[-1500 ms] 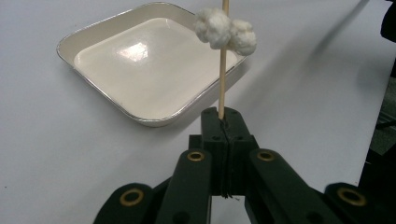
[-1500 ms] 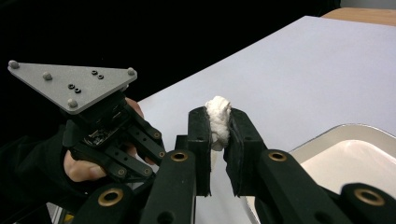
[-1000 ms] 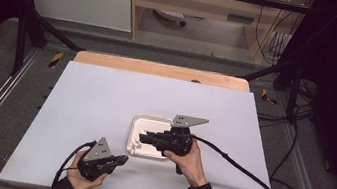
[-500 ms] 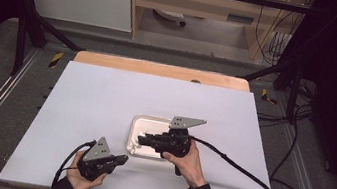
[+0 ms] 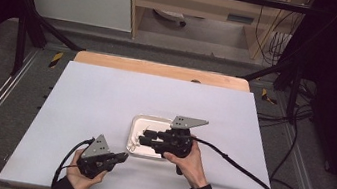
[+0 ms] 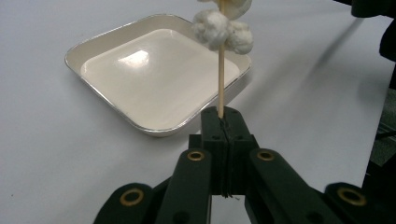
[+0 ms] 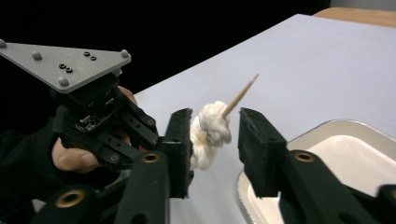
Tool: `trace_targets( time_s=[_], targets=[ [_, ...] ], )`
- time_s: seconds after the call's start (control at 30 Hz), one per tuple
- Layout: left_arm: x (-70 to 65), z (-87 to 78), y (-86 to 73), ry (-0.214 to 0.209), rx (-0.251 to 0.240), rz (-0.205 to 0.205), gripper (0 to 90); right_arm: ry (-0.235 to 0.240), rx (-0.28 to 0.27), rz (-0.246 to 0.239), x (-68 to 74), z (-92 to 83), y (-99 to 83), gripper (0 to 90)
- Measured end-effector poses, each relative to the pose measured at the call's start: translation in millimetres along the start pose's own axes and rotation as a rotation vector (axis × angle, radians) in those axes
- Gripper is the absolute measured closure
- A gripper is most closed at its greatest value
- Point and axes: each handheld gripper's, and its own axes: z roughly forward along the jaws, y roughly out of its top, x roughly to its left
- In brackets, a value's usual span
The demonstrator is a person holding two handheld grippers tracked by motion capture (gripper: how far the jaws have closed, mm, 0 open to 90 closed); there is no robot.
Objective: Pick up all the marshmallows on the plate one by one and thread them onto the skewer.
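A: Left gripper (image 6: pixel 219 122) has its jaws pressed together on the butt of a wooden skewer (image 6: pixel 221 79), stick pointing away from the hand. White fluffy lumps (image 6: pixel 223 29) sit threaded near its far end, above the near rim of the tray (image 6: pixel 154 70).

B: Why pinch it that low?

A: My guess: it leaves the whole shaft free, so the other tool can work the pieces along it. Held over the tray's edge, anything slid off would likely drop onto the tray rather than the table (image 5: pixel 105 95).

B: And the right gripper (image 7: pixel 210 128)?

A: Jaws spread, one on each side of the lumps (image 7: pixel 208 133); they've just been opening. The left-hand pad looks to be against the white stuff, the right one clearly apart from it. The skewer's pointed tip (image 7: pixel 240 95) pokes out beyond. Nothing gripped.

B: From above?

A: Right gripper (image 5: pixel 145 139) lies over the tray (image 5: pixel 138 120), left gripper (image 5: pixel 119 157) near the table's front edge, aimed toward it. Skewer too thin to make out there.

B: Any writing?

A: None legible on tray, tools or table. Grey plate (image 7: pixel 65 58) carries screws only.
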Motion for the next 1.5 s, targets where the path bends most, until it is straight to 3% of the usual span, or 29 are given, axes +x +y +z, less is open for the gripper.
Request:
trace_targets(
  time_s=[0.4, 0.6, 0.77, 1.13, 1.3, 1.4, 1.5],
  targets=[
    [7.7, -1.9, -2.0, 0.008, 0.007, -0.043, 89.0, -0.150, 0.051, -0.025, -7.8, -9.4, -5.0, 21.9],
    [10.7, -2.9, -1.7, 0.005, 0.014, -0.063, 88.8, -0.237, 0.085, -0.040, -18.1, -21.5, -15.9, 10.0],
    [11.9, -3.9, -0.1, 0.003, 0.020, -0.073, 88.8, -0.315, 0.120, -0.033, -26.9, -36.0, -28.1, 5.2],
    [18.6, -2.9, 11.0, 0.002, 0.051, -0.103, 88.7, -0.438, 0.188, -0.010, -44.5, -74.3, -63.0, 0.7],
    [21.9, -2.0, 20.8, 0.011, 0.060, -0.102, 88.6, -0.463, 0.205, 0.005, -48.3, -91.8, -79.0, 0.7],
    [22.9, 0.7, 28.3, 0.011, 0.075, -0.102, 88.6, -0.472, 0.221, -0.011, -50.3, -101.0, -85.4, 0.7],
    [23.2, 3.8, 37.3, 0.015, 0.089, -0.100, 88.6, -0.470, 0.207, 0.001, -51.4, -109.2, -90.3, 0.7]
  ],
)
